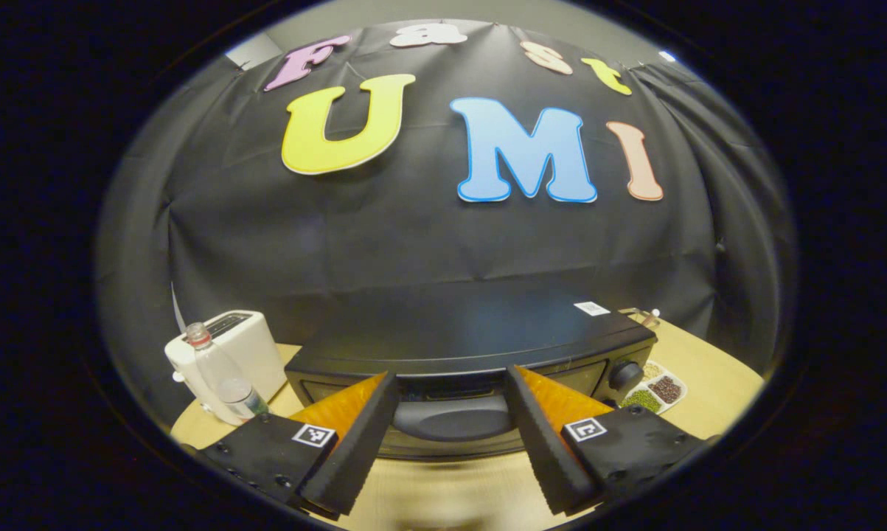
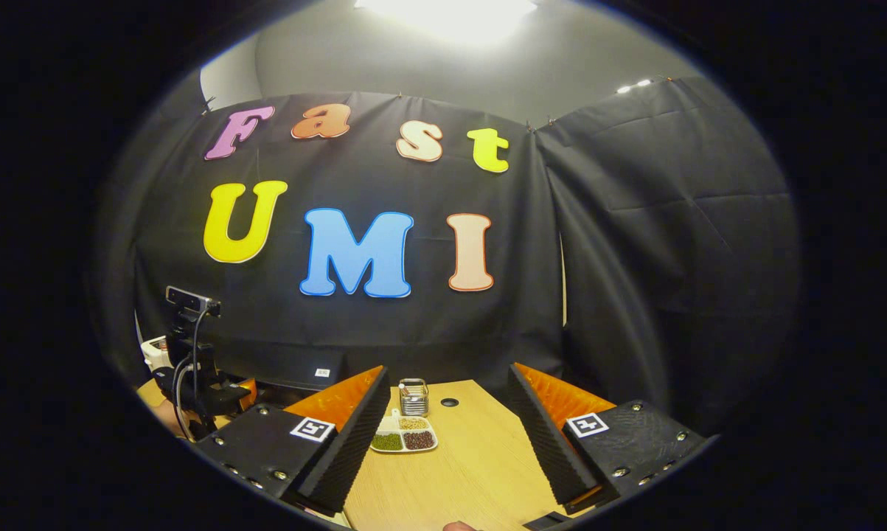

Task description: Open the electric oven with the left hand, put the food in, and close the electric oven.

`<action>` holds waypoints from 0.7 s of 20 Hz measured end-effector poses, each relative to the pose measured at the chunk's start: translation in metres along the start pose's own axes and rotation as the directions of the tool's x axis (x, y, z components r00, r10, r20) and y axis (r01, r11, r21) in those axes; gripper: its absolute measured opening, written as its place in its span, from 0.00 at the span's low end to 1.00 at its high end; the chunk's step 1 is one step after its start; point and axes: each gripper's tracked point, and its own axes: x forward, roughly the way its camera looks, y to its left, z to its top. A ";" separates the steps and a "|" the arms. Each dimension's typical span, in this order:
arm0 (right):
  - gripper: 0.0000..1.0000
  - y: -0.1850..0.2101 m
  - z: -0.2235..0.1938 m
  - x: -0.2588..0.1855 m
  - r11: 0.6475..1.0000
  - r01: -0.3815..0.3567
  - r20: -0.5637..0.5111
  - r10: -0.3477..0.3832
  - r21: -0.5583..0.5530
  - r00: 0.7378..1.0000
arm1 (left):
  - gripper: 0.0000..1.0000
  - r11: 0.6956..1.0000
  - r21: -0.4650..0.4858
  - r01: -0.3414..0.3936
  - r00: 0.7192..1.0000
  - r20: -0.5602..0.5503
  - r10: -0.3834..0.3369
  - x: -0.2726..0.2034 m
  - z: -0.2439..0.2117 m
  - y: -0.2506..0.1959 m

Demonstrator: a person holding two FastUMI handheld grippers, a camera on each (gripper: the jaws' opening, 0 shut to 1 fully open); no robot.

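the oven sits on the wooden table right in front of the left gripper, door closed, its handle lying between the two spread fingers. the jaws stand wide open on either side of the handle and hold nothing; whether the tips touch the door i cannot tell. the right gripper hangs over bare table, also wide open and empty, with a small divided dish of beans and seeds just ahead of it and a small wire holder behind that. the dish looks like the food to go in, and it lies just beside the oven's knob end. risks from here, as i judge them: the handle is smooth and rounded, so a shallow bite could slip off when the door is pulled; a hard tug could drag the whole oven forward; and a swinging door might clip the dish or the bottle and toaster standing close on the other side.
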 end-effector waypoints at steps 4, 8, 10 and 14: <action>0.99 -0.001 0.000 -0.002 1.000 -0.016 0.000 0.016 0.001 1.000 | 1.00 1.000 0.008 -0.009 1.000 -0.007 0.009 -0.016 -0.007 -0.004; 0.99 -0.004 0.001 -0.005 0.999 -0.037 0.003 0.037 0.003 0.999 | 1.00 1.000 0.003 -0.023 0.999 -0.024 0.024 -0.040 -0.024 -0.004; 0.99 -0.005 0.000 -0.007 0.999 -0.053 0.000 0.053 0.001 0.999 | 0.97 1.000 0.001 -0.028 0.999 -0.035 0.028 -0.048 -0.030 -0.005; 0.98 -0.006 -0.004 -0.012 0.996 -0.083 -0.013 0.083 0.011 0.996 | 0.97 0.999 0.000 -0.049 0.996 -0.076 0.049 -0.062 -0.052 -0.004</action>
